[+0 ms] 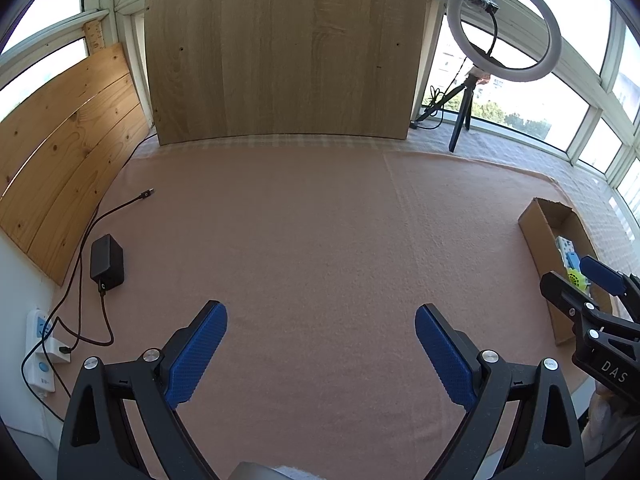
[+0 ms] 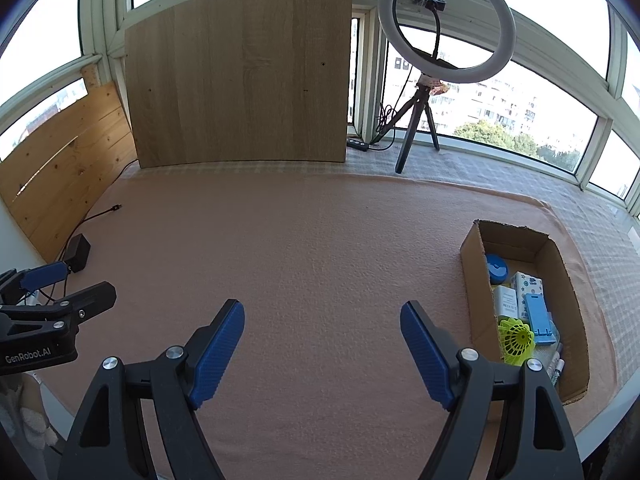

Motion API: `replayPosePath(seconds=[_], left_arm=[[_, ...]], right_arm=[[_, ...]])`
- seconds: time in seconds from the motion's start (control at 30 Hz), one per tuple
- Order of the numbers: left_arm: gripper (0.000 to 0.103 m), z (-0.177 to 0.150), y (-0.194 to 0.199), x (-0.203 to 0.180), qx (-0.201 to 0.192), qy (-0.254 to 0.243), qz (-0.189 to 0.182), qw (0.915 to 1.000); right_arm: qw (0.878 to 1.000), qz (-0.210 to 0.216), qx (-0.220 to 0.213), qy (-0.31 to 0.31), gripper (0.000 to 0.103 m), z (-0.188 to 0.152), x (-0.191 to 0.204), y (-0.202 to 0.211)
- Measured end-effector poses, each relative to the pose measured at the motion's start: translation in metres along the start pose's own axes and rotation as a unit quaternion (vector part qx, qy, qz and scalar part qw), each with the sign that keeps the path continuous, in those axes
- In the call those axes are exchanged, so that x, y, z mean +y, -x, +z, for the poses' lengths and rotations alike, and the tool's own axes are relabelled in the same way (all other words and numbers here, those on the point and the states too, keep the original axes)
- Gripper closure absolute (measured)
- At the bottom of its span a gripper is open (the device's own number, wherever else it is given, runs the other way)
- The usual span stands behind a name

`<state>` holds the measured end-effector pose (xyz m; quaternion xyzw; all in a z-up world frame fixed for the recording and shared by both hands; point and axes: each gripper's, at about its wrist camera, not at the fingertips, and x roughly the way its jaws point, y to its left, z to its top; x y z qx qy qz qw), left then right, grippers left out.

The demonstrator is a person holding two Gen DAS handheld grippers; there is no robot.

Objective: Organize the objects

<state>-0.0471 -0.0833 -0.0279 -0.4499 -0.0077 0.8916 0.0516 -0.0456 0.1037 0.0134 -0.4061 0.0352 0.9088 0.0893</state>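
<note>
A cardboard box lies on the pink cloth at the right, also seen at the right edge of the left wrist view. Inside it lie a yellow shuttlecock, a blue phone stand, a white tissue pack, a white bottle, a blue round lid and a pen. My right gripper hangs open over bare cloth, left of the box. My left gripper is open too, with nothing between its fingers.
A black power adapter with its cable lies at the left, near a white power strip. A wooden board leans at the back. A ring light on a tripod stands at the back right. Windows surround the table.
</note>
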Motion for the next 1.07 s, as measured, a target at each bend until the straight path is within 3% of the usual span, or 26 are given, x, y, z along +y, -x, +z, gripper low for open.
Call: replayPosePath(seconds=[1.07], left_arm=[[0.004, -0.003, -0.009, 0.0026, 0.006, -0.011, -0.008, 0.9999]], right_arm=[[1.0, -0.008, 0.005, 0.001, 0.025, -0.0044, 0.0026, 0.0017]])
